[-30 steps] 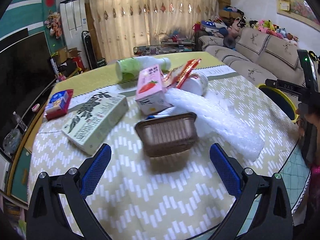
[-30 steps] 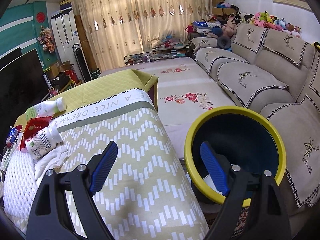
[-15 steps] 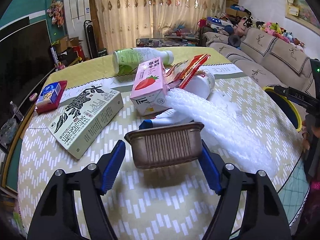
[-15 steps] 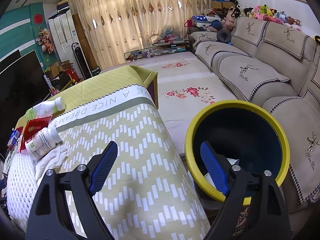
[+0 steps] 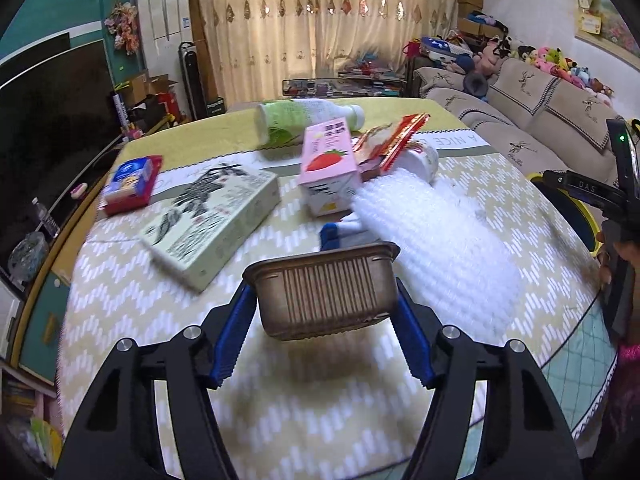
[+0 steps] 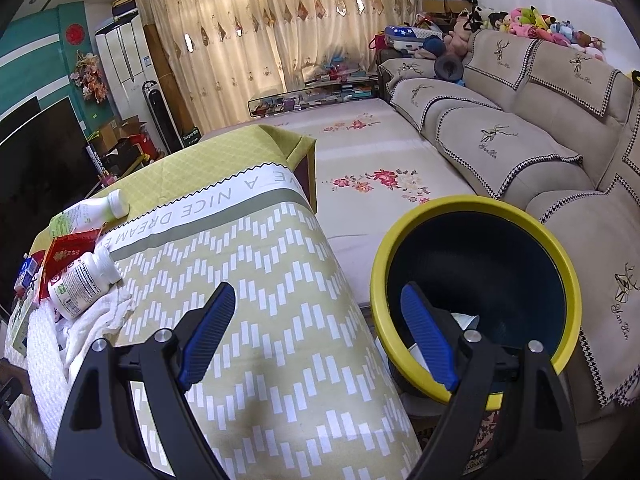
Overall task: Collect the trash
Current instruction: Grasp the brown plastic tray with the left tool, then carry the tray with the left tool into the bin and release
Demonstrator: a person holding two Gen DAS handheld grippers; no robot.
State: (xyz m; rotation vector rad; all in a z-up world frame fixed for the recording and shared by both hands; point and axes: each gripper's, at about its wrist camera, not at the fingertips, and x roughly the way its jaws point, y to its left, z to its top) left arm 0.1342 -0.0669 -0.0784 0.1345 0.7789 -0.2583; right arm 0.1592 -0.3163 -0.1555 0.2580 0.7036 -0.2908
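My left gripper (image 5: pixel 323 340) is shut on a brown ribbed plastic tray (image 5: pixel 324 292) and holds it just above the table. Behind it lie white foam netting (image 5: pixel 432 236), a pink strawberry milk carton (image 5: pixel 330 170), a red snack wrapper (image 5: pixel 390 142), a white pill bottle (image 5: pixel 418 160), a green-labelled bottle (image 5: pixel 304 116) and a tea box (image 5: pixel 212 216). My right gripper (image 6: pixel 316 336) is open and empty, over the table's right edge beside the yellow-rimmed blue trash bin (image 6: pixel 476 292), which holds some white scraps.
A small red-and-blue packet (image 5: pixel 132 184) lies at the table's far left. A sofa (image 6: pixel 520 148) and a floral mat (image 6: pixel 372 176) are behind the bin. The tablecloth (image 6: pixel 256 280) hangs over the table's right edge. A TV (image 5: pixel 44 120) stands left.
My left gripper moved forward around the brown tray, closed on it and lifted it slightly. My right gripper stayed open by the bin, barely moving.
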